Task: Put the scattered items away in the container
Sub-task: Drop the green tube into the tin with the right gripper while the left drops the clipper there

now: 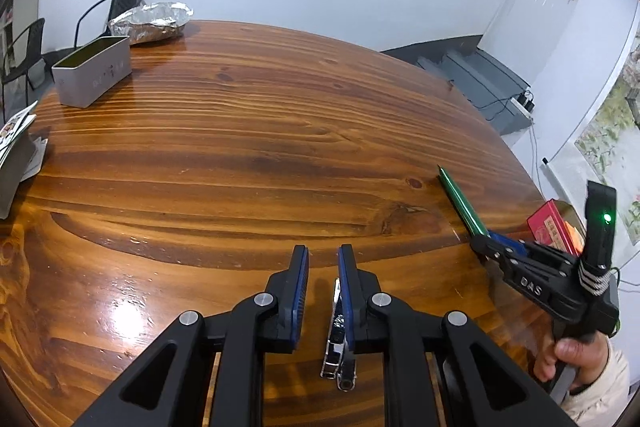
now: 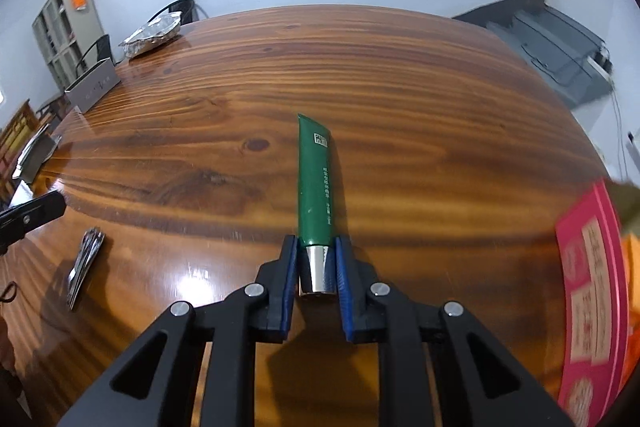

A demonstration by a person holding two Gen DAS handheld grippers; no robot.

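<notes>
Right claw (image 2: 317, 259) pinching green tube (image 2: 315, 183) at its silver cap (image 2: 318, 269), near-right on tabletop (image 2: 400, 87). Light, soft body (cap's slick), so hold the stiff cap. Left claw (image 1: 323, 259) pressed together, empty.

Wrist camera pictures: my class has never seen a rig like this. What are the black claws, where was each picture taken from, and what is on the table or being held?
There is no robot here. A person holds a two-finger gripper in each hand, and a wide-angle camera on each one looks along its fingers. One picture comes from the left gripper, which is shut and holds nothing. The other comes from the right gripper, whose blue pads look closed on the silver cap of a green tube lying on the wooden table. A nail clipper lies loose near the left gripper. Further back are an open grey tin, probably the container, and a foil packet. A red box sits at the right edge.
</notes>
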